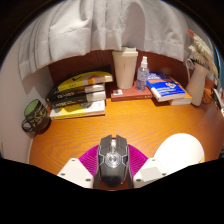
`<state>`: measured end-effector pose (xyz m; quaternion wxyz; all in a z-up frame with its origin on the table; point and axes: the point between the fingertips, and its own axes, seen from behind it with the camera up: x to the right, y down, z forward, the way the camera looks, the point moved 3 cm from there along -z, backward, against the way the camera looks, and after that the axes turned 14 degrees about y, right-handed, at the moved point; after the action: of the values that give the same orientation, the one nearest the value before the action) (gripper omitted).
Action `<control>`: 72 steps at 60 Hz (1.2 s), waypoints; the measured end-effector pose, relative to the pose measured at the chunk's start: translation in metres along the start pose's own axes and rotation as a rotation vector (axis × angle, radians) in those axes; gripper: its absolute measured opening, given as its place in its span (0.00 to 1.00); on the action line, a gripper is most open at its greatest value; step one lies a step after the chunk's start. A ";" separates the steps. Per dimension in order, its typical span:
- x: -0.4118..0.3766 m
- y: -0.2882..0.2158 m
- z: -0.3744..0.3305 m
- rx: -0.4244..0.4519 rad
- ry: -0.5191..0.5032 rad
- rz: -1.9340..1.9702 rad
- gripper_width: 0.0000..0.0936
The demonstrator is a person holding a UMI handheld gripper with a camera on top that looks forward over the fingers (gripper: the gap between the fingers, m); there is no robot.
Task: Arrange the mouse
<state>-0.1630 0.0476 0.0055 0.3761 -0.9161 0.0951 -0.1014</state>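
Note:
A black computer mouse (113, 160) with a grey scroll wheel sits between my gripper's (113, 172) two fingers, its nose pointing away from me. The magenta pads (88, 160) press on both of its sides. The mouse is held above the wooden desk (120, 120). The fingers' white outer shells show at either side of the mouse.
A stack of books (78, 97) lies at the back left, with a dark mug (36, 117) beside it. A beige carton (125, 68), a small spray bottle (143, 72) and a blue book (168, 90) stand at the back. A white round object (180, 150) lies just right of the fingers.

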 end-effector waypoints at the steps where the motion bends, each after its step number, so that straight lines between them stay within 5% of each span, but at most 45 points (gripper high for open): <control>1: 0.000 0.001 0.000 -0.006 -0.001 -0.005 0.42; 13: -0.009 -0.025 -0.007 -0.031 -0.070 -0.056 0.39; 27: 0.056 -0.166 -0.119 0.279 -0.106 -0.001 0.39; 36: 0.126 -0.197 -0.160 0.383 -0.114 0.023 0.39; 51: 0.205 -0.104 -0.095 0.213 -0.081 -0.040 0.39; 63: 0.212 -0.012 -0.037 0.027 -0.075 -0.061 0.39; 72: 0.202 0.028 -0.015 -0.030 -0.091 -0.091 0.39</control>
<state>0.0246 -0.0324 0.0195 0.3612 -0.9287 0.0377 -0.0749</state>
